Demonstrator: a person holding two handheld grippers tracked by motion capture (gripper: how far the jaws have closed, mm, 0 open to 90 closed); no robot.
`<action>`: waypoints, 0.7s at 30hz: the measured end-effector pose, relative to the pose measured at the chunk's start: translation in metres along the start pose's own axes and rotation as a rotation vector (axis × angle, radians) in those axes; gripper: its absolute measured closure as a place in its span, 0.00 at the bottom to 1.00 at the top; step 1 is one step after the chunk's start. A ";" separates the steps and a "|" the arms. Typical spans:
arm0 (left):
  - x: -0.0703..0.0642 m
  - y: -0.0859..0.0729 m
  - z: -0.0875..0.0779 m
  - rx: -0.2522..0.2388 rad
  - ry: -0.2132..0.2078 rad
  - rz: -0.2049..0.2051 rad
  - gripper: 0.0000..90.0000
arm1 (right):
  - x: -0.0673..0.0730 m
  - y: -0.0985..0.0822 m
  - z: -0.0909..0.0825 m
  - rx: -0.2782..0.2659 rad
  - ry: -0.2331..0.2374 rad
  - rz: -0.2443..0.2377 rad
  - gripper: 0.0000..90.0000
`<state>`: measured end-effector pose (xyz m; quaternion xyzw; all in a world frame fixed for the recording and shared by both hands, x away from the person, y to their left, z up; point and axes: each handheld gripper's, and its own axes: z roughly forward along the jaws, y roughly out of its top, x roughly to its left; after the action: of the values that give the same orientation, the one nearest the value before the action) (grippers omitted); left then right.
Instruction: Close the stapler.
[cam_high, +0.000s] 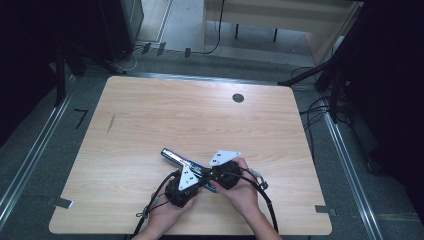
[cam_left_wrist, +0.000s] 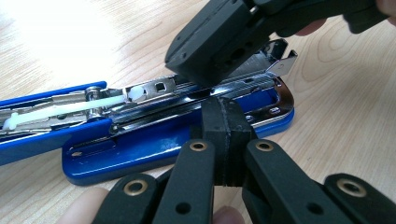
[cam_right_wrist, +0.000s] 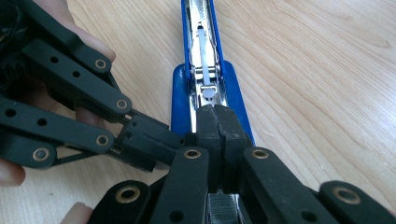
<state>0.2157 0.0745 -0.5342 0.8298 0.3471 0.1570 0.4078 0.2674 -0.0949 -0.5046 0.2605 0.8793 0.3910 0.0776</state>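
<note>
A blue stapler (cam_high: 175, 156) lies swung open on the wooden table, its metal magazine (cam_left_wrist: 154, 91) and white pusher rod (cam_right_wrist: 203, 51) exposed. My left gripper (cam_left_wrist: 223, 140) is shut, and its pads rest against the side of the blue base (cam_left_wrist: 140, 149). My right gripper (cam_right_wrist: 217, 123) is shut too. It sits on top of the magazine near the front end, over a strip of staples (cam_right_wrist: 223, 207). In the high view the left gripper (cam_high: 199, 181) and right gripper (cam_high: 212, 175) meet at the stapler's near end, each held in a hand.
The table (cam_high: 150, 115) has a round cable hole (cam_high: 238, 98) at the far right and a dark scuff (cam_high: 110, 123) at the left. Cables trail from both grippers toward the front edge. Floor rails and stands surround the table.
</note>
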 end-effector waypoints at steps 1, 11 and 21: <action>0.000 0.000 0.000 0.000 0.001 -0.001 1.00 | -0.001 -0.001 -0.001 0.001 0.001 -0.001 1.00; 0.000 0.000 0.000 0.000 0.001 -0.002 1.00 | -0.003 -0.006 -0.008 0.009 0.000 0.005 1.00; 0.004 -0.002 -0.004 -0.009 0.016 -0.022 1.00 | -0.001 -0.002 -0.013 -0.019 -0.008 0.003 1.00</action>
<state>0.2152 0.0807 -0.5336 0.8229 0.3589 0.1606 0.4102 0.2628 -0.1046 -0.4975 0.2625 0.8748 0.3987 0.0829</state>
